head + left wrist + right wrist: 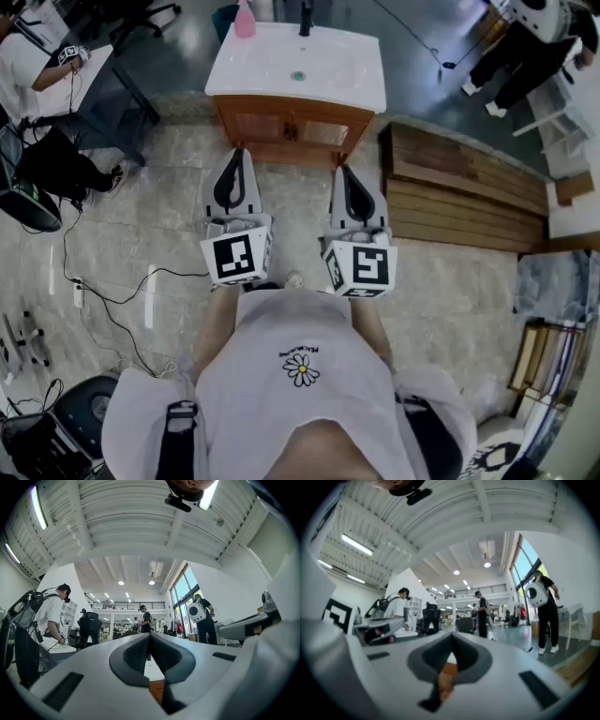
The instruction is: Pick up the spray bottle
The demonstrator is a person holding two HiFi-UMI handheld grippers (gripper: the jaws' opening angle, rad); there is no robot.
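Observation:
A pink spray bottle stands on the back left corner of a white sink top, far ahead in the head view. My left gripper and right gripper are held side by side over the floor, pointing at the vanity and well short of it. Both are shut with nothing between their jaws. In the left gripper view the left gripper has its dark pads meeting. The right gripper view shows the right gripper closed the same way. Neither gripper view shows the bottle.
The sink sits on a wooden cabinet, with a black faucet at the back. Wooden planks lie to the right. Cables run over the floor at left. People are by a desk at left and at the upper right.

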